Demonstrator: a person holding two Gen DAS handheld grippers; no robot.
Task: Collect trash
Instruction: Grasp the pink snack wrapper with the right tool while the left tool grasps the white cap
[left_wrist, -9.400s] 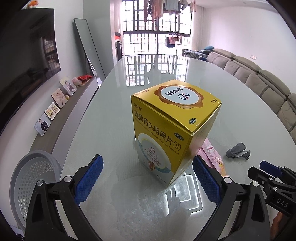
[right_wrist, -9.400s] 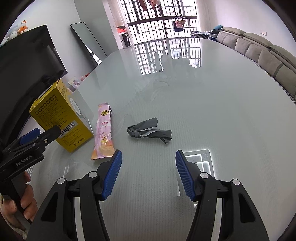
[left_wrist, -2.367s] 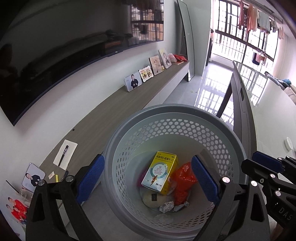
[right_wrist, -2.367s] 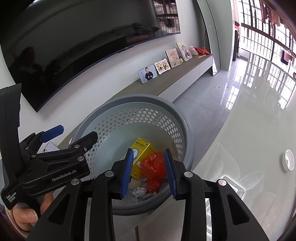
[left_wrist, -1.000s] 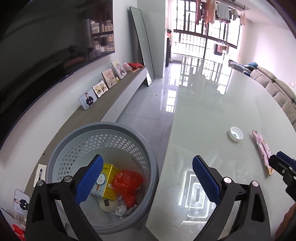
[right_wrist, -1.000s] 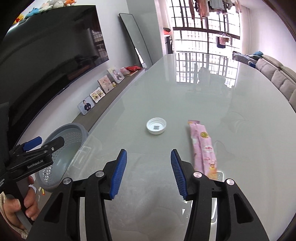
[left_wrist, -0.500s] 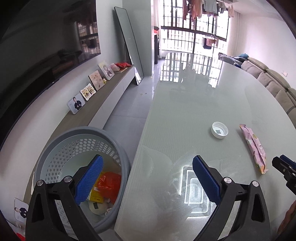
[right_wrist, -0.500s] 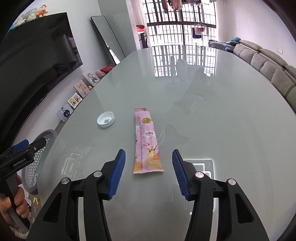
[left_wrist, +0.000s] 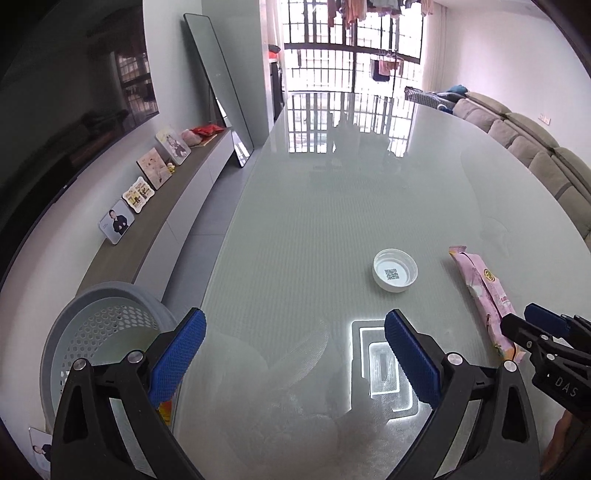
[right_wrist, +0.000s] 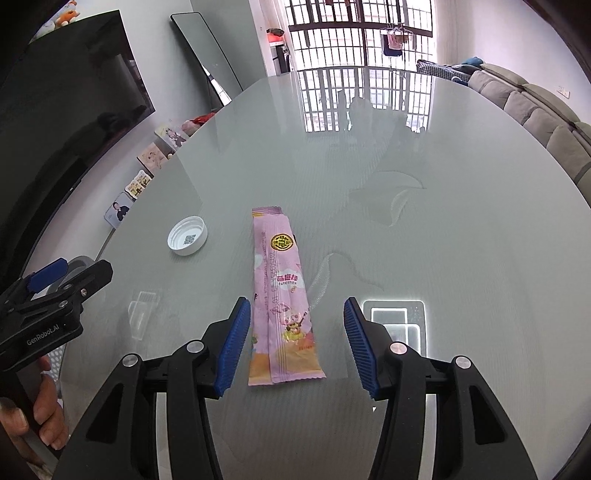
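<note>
A pale glass table (right_wrist: 424, 177) fills both views. On it lies a long pink snack wrapper (right_wrist: 282, 295), flat, its long axis running from near to far. The right gripper (right_wrist: 297, 343) hangs just above the wrapper's near end, jaws part-way open with a blue pad on either side and a clear gap to the wrapper on both; it holds nothing. Because the jaws straddle the wrapper across its narrow width, a straight descent and a squeeze would likely catch it.

To the left of the wrapper, a little farther off, sits a white bottle cap (right_wrist: 187, 235), open side up. The left gripper (left_wrist: 295, 354) hovers over bare glass, jaws wide and empty; the cap lies ahead of it and slightly right, so that hand is nearer the cap. Off the table's left edge stands a grey perforated waste basket (left_wrist: 107, 317).
</note>
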